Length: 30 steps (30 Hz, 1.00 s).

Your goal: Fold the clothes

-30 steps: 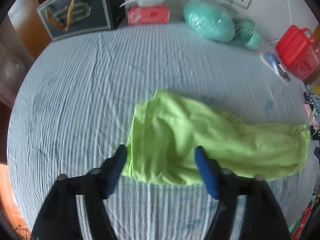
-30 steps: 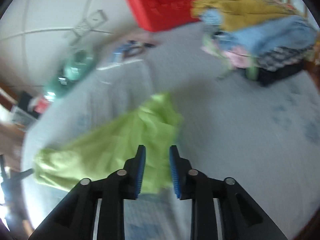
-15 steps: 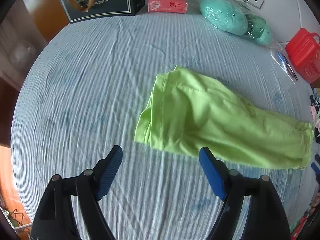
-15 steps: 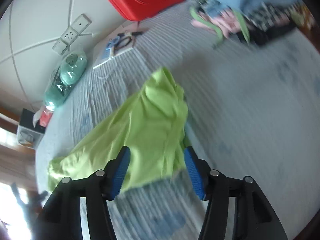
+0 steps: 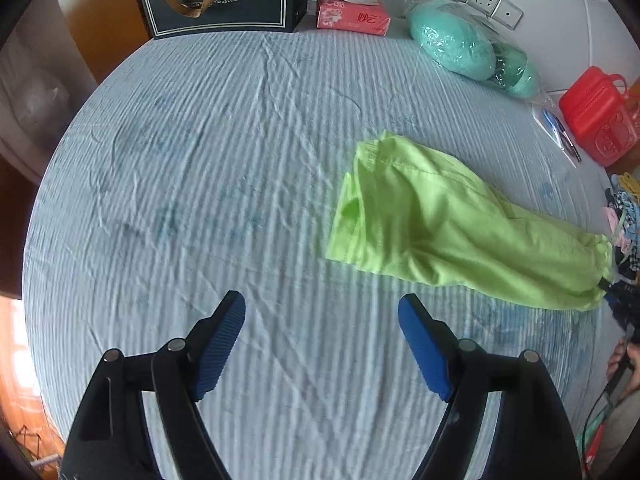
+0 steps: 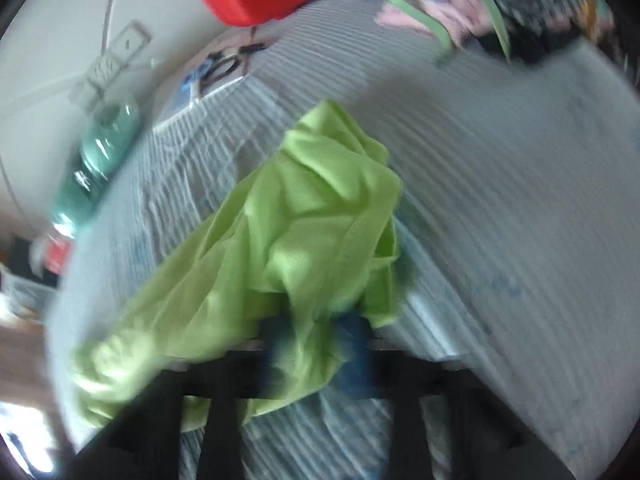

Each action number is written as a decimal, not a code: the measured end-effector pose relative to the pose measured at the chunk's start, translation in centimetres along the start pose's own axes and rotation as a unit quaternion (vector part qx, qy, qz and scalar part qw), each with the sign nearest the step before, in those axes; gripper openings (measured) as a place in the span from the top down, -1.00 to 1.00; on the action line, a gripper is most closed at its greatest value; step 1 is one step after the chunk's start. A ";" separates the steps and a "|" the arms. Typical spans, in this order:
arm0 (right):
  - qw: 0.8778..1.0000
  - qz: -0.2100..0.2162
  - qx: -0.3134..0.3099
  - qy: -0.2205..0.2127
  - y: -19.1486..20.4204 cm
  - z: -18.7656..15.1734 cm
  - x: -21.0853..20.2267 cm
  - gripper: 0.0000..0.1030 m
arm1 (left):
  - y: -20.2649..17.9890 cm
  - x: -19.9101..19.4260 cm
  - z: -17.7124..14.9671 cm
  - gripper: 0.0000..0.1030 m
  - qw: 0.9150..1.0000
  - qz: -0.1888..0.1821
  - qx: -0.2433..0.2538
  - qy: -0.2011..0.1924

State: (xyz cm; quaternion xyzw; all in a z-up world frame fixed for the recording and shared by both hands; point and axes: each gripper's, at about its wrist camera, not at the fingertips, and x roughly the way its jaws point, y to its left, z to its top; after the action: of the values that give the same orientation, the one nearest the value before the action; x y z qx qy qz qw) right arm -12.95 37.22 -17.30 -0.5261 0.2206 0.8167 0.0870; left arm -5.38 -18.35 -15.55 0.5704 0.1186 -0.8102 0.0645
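Garment: lime-green cloth (image 5: 448,224), thin, creased.
Pose: stretched long, bunched at one end.
Where: on striped pale-blue bedsheet (image 5: 240,160), right of ctr.

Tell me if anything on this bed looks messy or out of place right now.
The lime green garment lies bunched and skewed across the striped sheet, not flat, one end caught in the right hand-held gripper. A jumbled clothes pile sits at the far edge. The left hand-held gripper is open, holding nothing.

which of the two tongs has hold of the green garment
The right tongs, closed on the lime green garment; the left tongs are wide open over bare sheet.
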 end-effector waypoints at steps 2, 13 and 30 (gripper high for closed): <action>0.999 0.021 -0.046 -0.011 4.5 -1.9 -1.0 0.75 | 1.8 -0.4 0.8 -0.53 1.000 -0.006 0.005 -0.009; 0.942 0.168 -0.288 -0.034 30.1 -14.3 -4.9 0.64 | 6.4 -0.6 3.2 -0.53 0.998 -0.051 0.014 -0.020; 0.982 0.119 -0.149 0.008 14.3 -9.2 -2.8 0.27 | -7.2 0.9 5.6 -0.53 0.992 -0.078 0.097 -0.028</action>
State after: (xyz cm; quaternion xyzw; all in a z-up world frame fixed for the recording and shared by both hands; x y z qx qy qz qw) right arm -9.52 20.58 -14.16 -0.5100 0.1584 0.8405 -0.0915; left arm -12.45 -12.87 -13.72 0.5398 0.0817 -0.8363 -0.0515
